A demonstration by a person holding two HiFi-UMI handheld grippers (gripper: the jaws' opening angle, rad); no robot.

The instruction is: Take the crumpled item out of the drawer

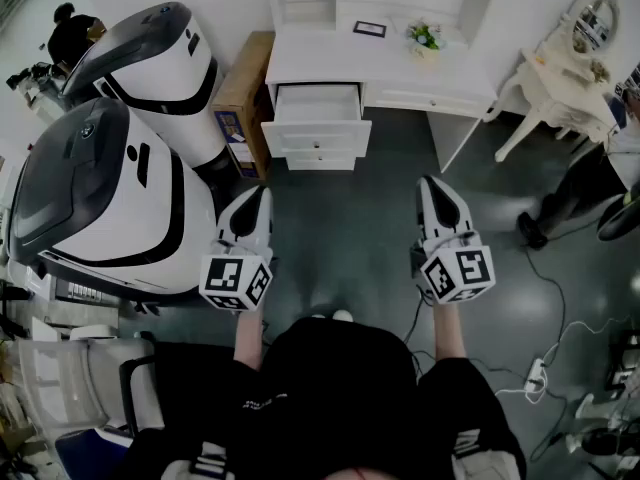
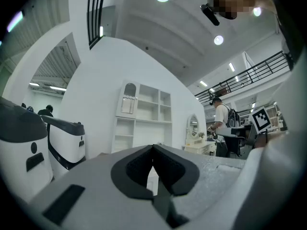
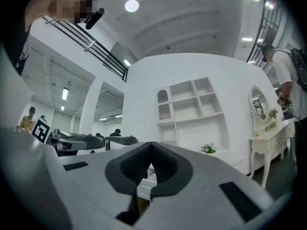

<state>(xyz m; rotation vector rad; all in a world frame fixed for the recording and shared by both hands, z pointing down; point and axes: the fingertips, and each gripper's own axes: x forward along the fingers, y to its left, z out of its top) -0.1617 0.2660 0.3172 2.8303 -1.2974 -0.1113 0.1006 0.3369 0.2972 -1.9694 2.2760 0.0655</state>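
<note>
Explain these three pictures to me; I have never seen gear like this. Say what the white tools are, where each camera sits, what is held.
No robot here: a person holds a two-jaw gripper in each hand. The top-down picture comes from a camera on the person's head; it shows the left gripper and right gripper pointing at a white desk with one drawer pulled open. The other two pictures come from cameras riding on the grippers, looking along their jaws. Both pairs of jaws are together, holding nothing.
</note>
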